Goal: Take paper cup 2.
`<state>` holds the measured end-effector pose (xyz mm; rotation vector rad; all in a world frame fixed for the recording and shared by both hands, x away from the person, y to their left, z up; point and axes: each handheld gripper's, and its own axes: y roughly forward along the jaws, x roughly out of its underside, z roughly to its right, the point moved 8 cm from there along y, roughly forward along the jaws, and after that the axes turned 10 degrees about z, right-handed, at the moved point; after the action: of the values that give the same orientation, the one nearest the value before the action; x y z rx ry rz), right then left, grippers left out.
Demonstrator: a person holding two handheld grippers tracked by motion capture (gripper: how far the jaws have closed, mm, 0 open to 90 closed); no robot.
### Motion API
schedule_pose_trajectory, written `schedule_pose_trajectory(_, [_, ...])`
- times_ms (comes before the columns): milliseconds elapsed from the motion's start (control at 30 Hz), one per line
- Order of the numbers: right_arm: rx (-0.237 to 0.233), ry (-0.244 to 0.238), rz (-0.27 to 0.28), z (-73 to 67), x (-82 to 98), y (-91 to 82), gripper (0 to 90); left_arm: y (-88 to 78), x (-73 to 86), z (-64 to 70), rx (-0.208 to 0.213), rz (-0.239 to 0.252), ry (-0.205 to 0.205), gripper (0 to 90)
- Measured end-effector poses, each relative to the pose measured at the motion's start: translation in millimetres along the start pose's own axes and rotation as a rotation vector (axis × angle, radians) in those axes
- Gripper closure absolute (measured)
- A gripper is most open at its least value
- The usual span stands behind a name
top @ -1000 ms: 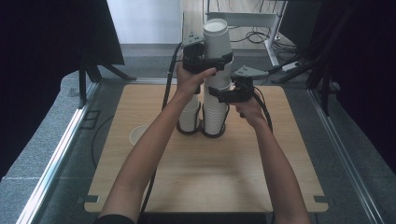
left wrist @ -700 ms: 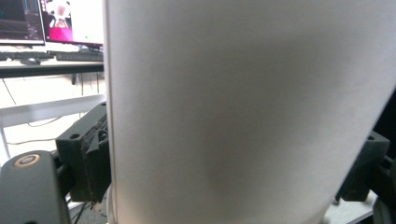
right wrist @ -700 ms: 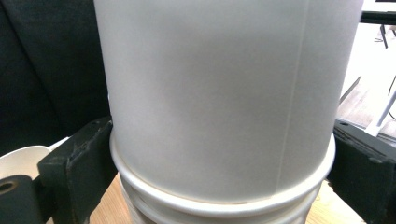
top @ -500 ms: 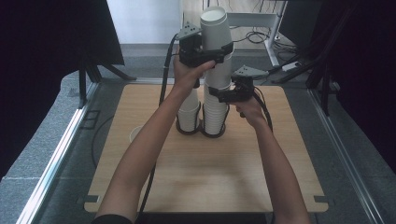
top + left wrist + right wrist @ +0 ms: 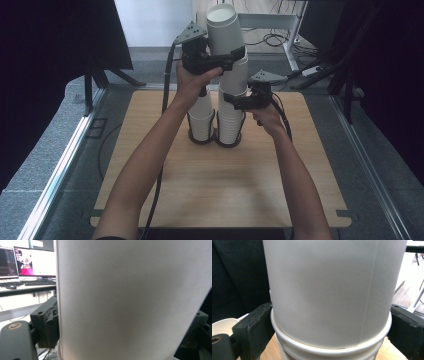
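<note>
Two stacks of white paper cups stand side by side on the wooden table [image 5: 220, 190]. My left gripper [image 5: 227, 54] is shut on the top cup [image 5: 224, 27], holding it tilted above the taller right stack [image 5: 230, 125]. The cup's bottom still sits in that stack. My right gripper [image 5: 236, 101] is shut on the right stack at mid height. The shorter left stack [image 5: 201, 117] stands beside it, partly behind the left hand. In the left gripper view the cup wall [image 5: 130, 300] sits between the two jaws. In the right gripper view the stacked rims [image 5: 332, 347] lie between the jaws.
Black ring bases [image 5: 202, 140] hold both stacks near the table's far middle. A monitor [image 5: 35, 262] and a keyboard sit on a desk behind. Cables [image 5: 280, 35] lie on the floor beyond the table. A metal rail [image 5: 65, 160] runs along the left side.
The left gripper has risen and moved a little right with the top cup, drawing it up out of the right stack. The right gripper and its stack have stayed still.
</note>
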<state>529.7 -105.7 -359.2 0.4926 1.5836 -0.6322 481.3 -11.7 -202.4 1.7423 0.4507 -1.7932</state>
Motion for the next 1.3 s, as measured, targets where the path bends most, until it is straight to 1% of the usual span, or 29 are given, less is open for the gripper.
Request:
schedule_pose_trajectory(100, [0.001,-0.001,0.001,0.7,0.0,0.2,3.5,-4.8,5.6,0.6,0.011,-0.013,-0.008,12.9])
schedule_pose_trajectory(167, [0.0,0.0,-0.002,0.4,0.1,0.1,3.5,-8.4,9.6,0.3,0.014,-0.018,-0.005,13.0])
schedule_pose_trajectory(367, [0.002,0.004,-0.006,-0.2,0.0,0.0,3.5,-17.9,18.9,-1.3,0.02,-0.029,-0.005,12.9])
schedule_pose_trajectory(467, [0.003,0.002,-0.009,-0.4,0.0,0.0,3.4,-24.9,22.2,-0.9,0.032,-0.029,-0.008,12.9])
schedule_pose_trajectory(600, [0.003,-0.005,-0.013,-1.4,-0.2,-0.2,3.3,-34.1,27.0,1.8,0.042,-0.036,-0.007,12.9])
schedule_pose_trajectory(767, [0.005,-0.011,-0.018,-3.7,-0.2,-0.7,3.1,-46.1,34.0,7.3,0.052,-0.04,-0.015,12.9])
schedule_pose_trajectory(833, [0.013,-0.011,-0.017,-3.2,-0.2,-0.7,2.8,-49.7,37.0,9.7,0.059,-0.043,-0.01,12.9])
schedule_pose_trajectory(933, [0.036,-0.007,-0.009,-1.8,-0.2,-1.3,2.7,-54.5,44.7,12.3,0.062,-0.056,0.001,12.9])
schedule_pose_trajectory(967, [0.041,-0.003,-0.007,-1.6,0.2,-1.8,2.7,-55.7,47.2,13.0,0.062,-0.06,-0.004,12.9])
schedule_pose_trajectory(1033, [0.045,-0.009,0.001,-2.3,0.6,-2.9,1.3,-57.9,51.6,14.1,0.066,-0.065,-0.008,12.9])
schedule_pose_trajectory(1167, [0.051,-0.009,0.015,-4.7,-0.1,-6.0,0.0,-64.2,61.0,17.2,0.067,-0.073,-0.001,12.8])
schedule_pose_trajectory(1300, [0.062,-0.013,0.031,-6.2,-1.1,-11.0,0.0,-70.5,69.8,20.3,0.071,-0.078,-0.016,12.8])
